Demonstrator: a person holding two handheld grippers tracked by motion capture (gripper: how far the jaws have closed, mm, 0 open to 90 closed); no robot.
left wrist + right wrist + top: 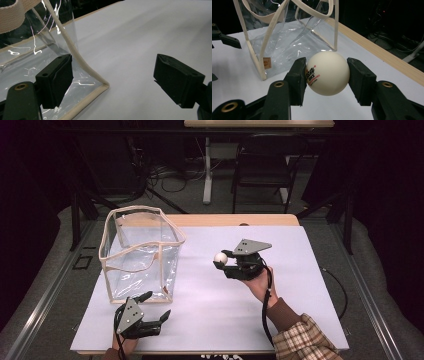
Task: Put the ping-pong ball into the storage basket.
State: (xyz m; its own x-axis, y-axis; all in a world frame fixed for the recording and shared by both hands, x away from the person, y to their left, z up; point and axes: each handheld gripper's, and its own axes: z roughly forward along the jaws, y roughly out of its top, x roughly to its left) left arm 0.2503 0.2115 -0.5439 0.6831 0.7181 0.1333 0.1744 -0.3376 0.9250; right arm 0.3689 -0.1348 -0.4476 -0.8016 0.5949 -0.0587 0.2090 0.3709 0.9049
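Table [210, 320] carries 1 clear bag [141, 251], soft-walled, so a nudge could collapse it. Left tool [156, 306] gapes wide at the bag's near corner. Right tool [220, 261], right of bag, clamps ball [327, 73]; smooth sphere could squirt out.

the bag [142, 255] is clear glossy plastic, creased and throwing white glints, edged and strapped with cream woven cloth. the ball [327, 73] is smooth matt off-white plastic with red and black print. the jaws of the right gripper [325, 80] and left gripper [112, 82] look like matt black plastic, faintly grainy, with brass-coloured rivets. the sheet [280, 285] is matt white, over a pale wood table [225, 220].
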